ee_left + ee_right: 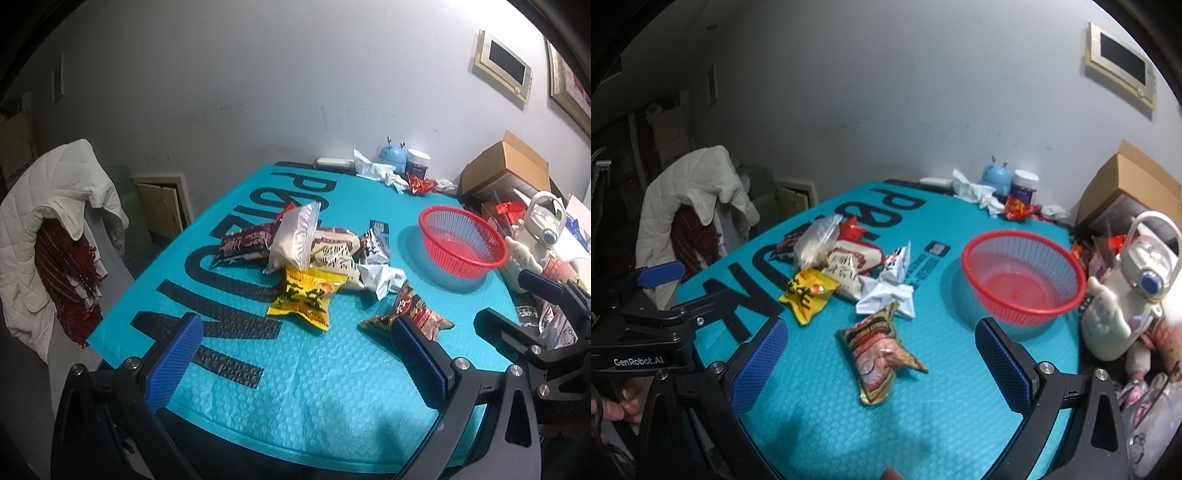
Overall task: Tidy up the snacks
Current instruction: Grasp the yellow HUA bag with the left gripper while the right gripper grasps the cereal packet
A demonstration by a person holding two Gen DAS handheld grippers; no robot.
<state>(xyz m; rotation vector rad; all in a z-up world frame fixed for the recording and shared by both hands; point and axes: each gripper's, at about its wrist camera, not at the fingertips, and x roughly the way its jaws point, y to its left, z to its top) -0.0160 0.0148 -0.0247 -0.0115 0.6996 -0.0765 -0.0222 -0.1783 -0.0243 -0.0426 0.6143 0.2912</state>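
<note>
A pile of snack packets lies mid-table on the teal mat point(314, 387): a yellow packet point(304, 297), a clear white bag point(293, 240), a dark red packet point(245, 243) and white wrappers point(382, 278). A red-brown packet point(881, 354) lies apart, nearer me, between my right gripper's fingers in view. An empty red basket point(1023, 277) stands to the right; it also shows in the left wrist view point(461, 245). My left gripper point(295, 354) is open and empty above the mat. My right gripper point(881, 363) is open and empty, just short of the red-brown packet.
A white kettle point(1137, 280) and clutter crowd the right edge beside the basket. A cardboard box point(506, 166), blue toy point(391, 157), jar and tissues sit at the back. A chair with a white coat point(55, 221) stands left of the table.
</note>
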